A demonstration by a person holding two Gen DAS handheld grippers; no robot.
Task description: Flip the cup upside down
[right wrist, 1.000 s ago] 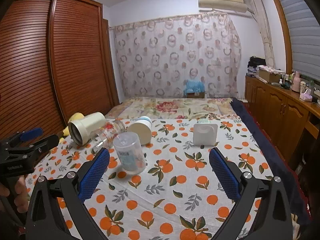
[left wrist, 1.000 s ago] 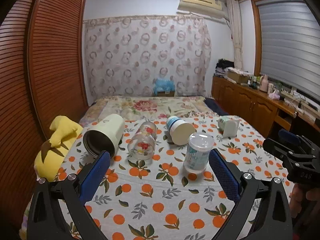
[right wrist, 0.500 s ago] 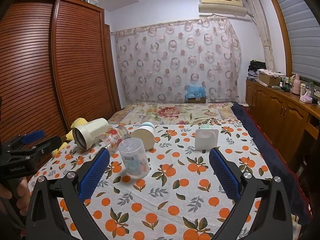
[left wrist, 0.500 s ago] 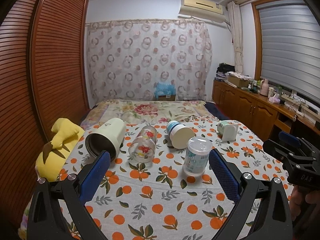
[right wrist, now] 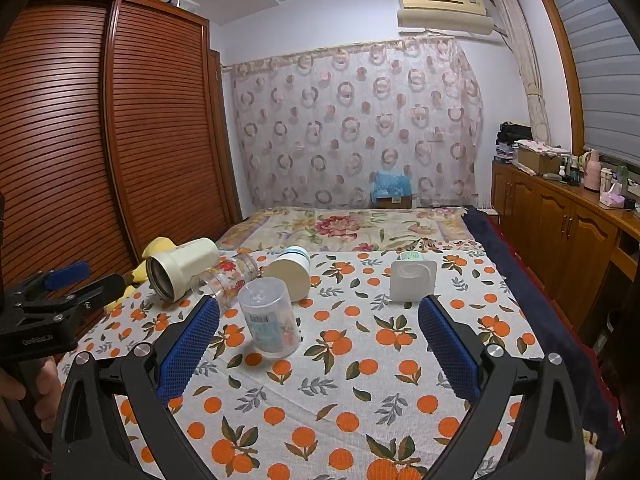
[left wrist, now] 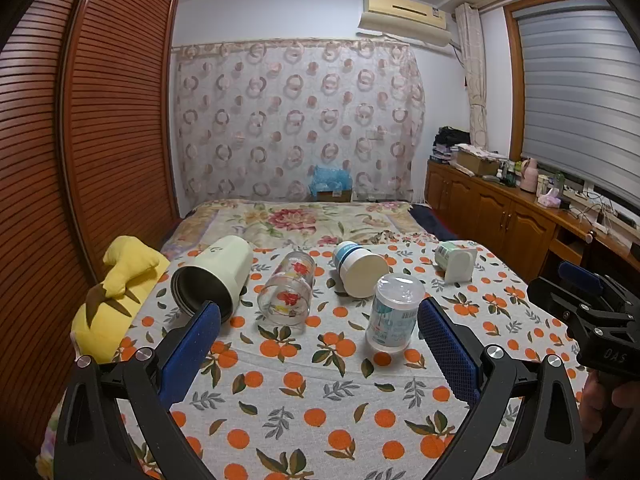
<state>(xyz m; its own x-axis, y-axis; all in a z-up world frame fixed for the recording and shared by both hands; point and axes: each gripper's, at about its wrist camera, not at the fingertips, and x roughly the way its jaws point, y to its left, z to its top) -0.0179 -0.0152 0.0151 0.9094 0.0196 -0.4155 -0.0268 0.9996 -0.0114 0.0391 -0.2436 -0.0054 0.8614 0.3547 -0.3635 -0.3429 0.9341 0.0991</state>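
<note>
A clear plastic cup [left wrist: 394, 312] with a printed label stands upside down on the orange-print cloth [left wrist: 320, 392]; it also shows in the right wrist view [right wrist: 269, 323]. A cream tumbler [left wrist: 212, 274], a flowered glass [left wrist: 288, 294] and a white-and-blue cup [left wrist: 360, 268] lie on their sides behind it. A white square-based cup [right wrist: 412, 280] lies at the right. My left gripper [left wrist: 318, 338] is open and empty, in front of the cups. My right gripper [right wrist: 318, 338] is open and empty, with the clear cup near its left finger.
A yellow plush toy [left wrist: 116, 296] lies at the cloth's left edge. A wooden slatted wardrobe [right wrist: 100, 140] runs along the left. Wooden cabinets [right wrist: 560, 232] stand on the right. A floral bed cover [left wrist: 304, 220] lies beyond the cups.
Both grippers have drawn back and risen a little from the cups. The cups have not moved.
</note>
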